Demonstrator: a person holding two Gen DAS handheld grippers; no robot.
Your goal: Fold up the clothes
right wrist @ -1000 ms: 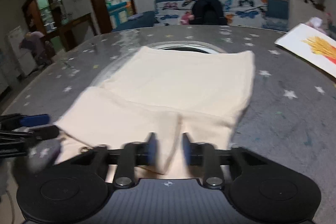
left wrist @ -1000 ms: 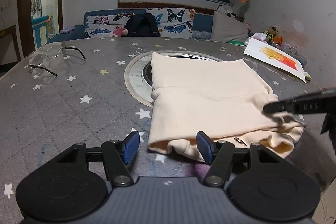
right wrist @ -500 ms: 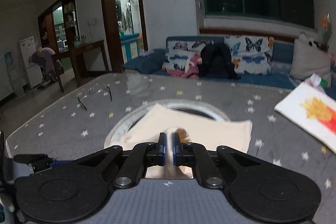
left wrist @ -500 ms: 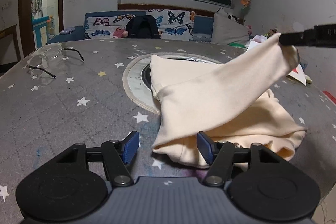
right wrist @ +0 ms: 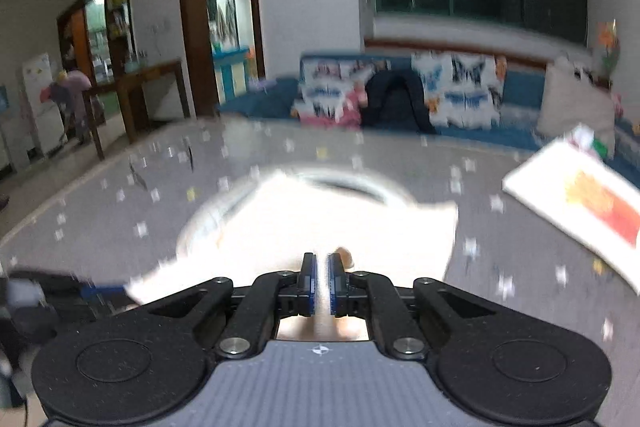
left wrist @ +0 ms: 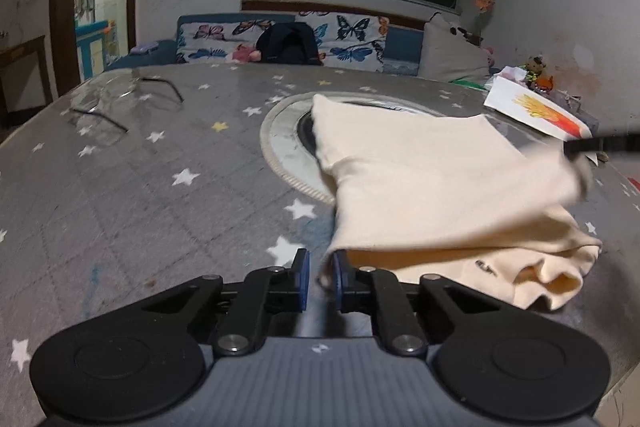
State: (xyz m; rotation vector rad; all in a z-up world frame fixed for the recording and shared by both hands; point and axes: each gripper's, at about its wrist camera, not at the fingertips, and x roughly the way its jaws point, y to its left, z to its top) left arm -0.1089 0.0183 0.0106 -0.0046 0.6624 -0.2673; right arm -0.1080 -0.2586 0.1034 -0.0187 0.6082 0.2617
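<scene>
Left wrist view only: a sharp look at the cream garment (left wrist: 432,187) is given here, with small dark lettering near its hem, a pair of glasses (left wrist: 120,107) lying towards the table's far left corner, and the right gripper (left wrist: 576,146) seen as a dark bar at the right edge of frame.

Right wrist view only: everything is pretty motion-blurred, but a doorway and a wooden side table are shown off to the left, and the left gripper (right wrist: 100,290) is picked out as a dark blur with a bit of blue at the lower left.

Both views: the star-print table (left wrist: 140,207) is shown, plus the butterfly sofa (left wrist: 320,39) behind it and a white card with an orange print (left wrist: 536,109) near the table's right edge.

Garment spot: it is spread over the round ring set into the middle of the table, reaching back to the near edge, with one layer pulled up and over on the right side.

Left gripper (left wrist: 320,277): the jaws are nearly closed, and the garment's near left corner is pinched between the blue pads.

Right gripper (right wrist: 321,285): the jaws are clenched on a raised fold of the garment (right wrist: 320,227), with cloth seen in the slim gap between the pads and hanging beneath.
</scene>
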